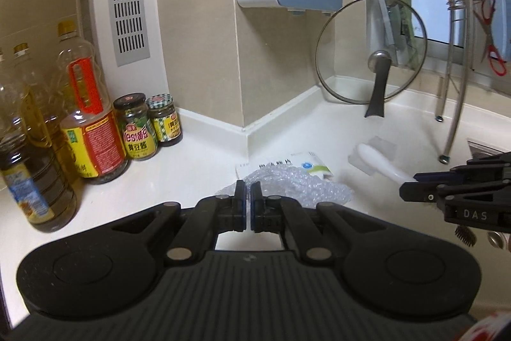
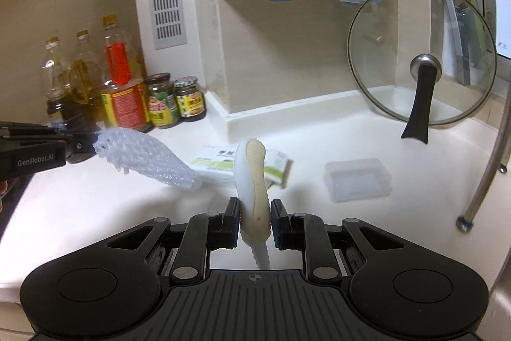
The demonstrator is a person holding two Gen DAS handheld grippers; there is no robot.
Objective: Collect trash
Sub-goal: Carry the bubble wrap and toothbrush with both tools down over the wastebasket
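Observation:
A crumpled sheet of clear bubble wrap (image 2: 147, 162) hangs from my left gripper (image 2: 91, 140), which is shut on its edge. In the left wrist view the wrap (image 1: 297, 186) bulges just past the closed left gripper (image 1: 248, 192). My right gripper (image 2: 255, 208) is shut on a white and cream ribbed plastic handle (image 2: 252, 178) that stands upright between the pads. The same handle (image 1: 375, 157) pokes leftward out of the right gripper (image 1: 405, 190) in the left wrist view. A white and green carton (image 2: 274, 168) lies flat on the white counter (image 2: 95, 206) behind both.
A clear plastic box (image 2: 357, 179) sits to the right of the carton. A glass pot lid (image 2: 421, 59) leans in the back corner. Oil bottles (image 1: 86, 104) and jars (image 1: 137, 127) crowd the left wall. A metal rack leg (image 1: 453, 104) and the sink edge (image 1: 482, 146) are at the right.

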